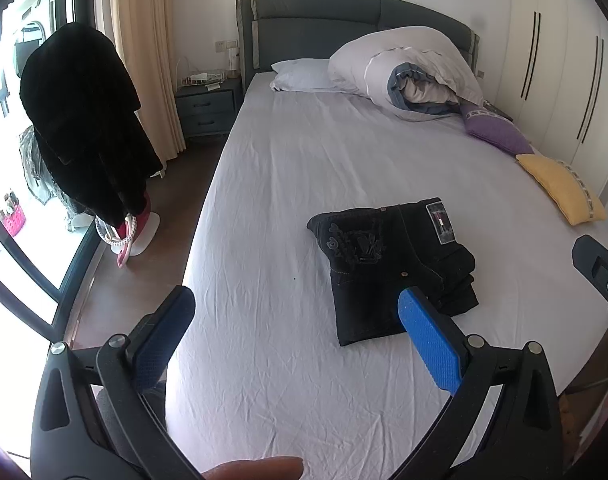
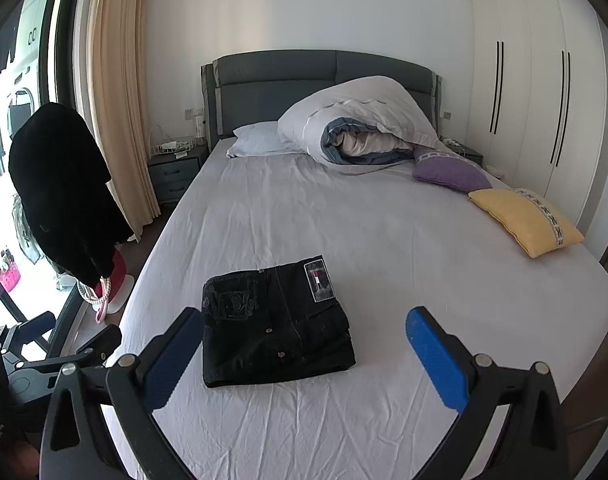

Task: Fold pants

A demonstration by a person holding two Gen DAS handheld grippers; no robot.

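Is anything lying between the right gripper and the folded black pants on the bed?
Nothing visible. Only bare white bedsheet separates the open right gripper from the folded black pants.

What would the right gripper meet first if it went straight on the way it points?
Probably the folded pants: they lie on the bed right ahead, between the open jaws of the right gripper. Depth is unclear, so it might pass above them.

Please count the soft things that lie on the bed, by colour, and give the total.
Black: 1, folded pants
White: 2, pillow, rolled duvet
Purple: 1, cushion
Yellow: 1, cushion
Total: 5
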